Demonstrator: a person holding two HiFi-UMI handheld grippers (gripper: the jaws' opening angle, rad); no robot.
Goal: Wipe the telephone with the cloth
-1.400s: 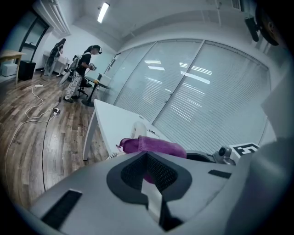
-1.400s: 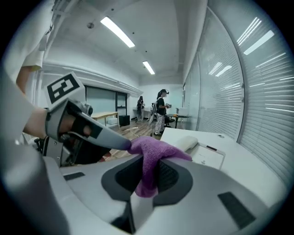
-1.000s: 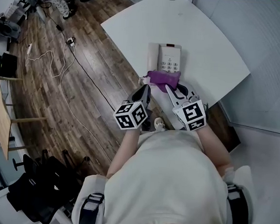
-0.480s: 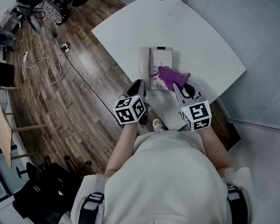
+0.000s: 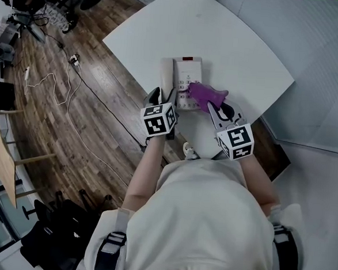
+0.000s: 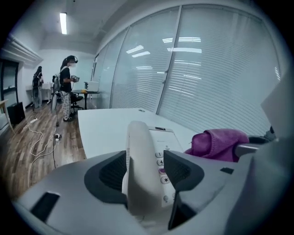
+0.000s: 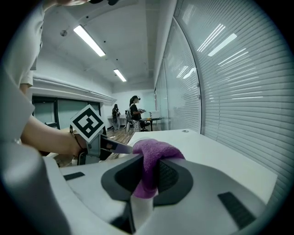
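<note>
Floor (image 5: 71, 130) is dark wood planks and fills the left of the head view. A big white table (image 5: 239, 44) with rounded corners takes up the top middle. Behind it in the left gripper view there's a glass wall with blinds (image 6: 206, 69), and a person (image 6: 67, 87) standing way off at the far end of the room.

The telephone (image 5: 188, 69) is white and sits on the table close to the near edge, right in front of whoever's holding the tools. Its handset (image 5: 165, 79) lies in the cradle along the phone's left side.

The left gripper (image 5: 162, 94) is straddling the near end of that handset, and its jaws are opening. The handset stands between the pads with a visible gap on each side, so nothing's actually gripped. You can see a few keys through the gap on the right.

The right gripper (image 5: 216, 108) is just right of the phone, with its jaws clamped tight on the cloth (image 5: 205, 95). The cloth is purple, bunched up, and sticks out past the jaw tips. It rests on the right part of the keypad (image 5: 185, 86), touching the phone.
</note>
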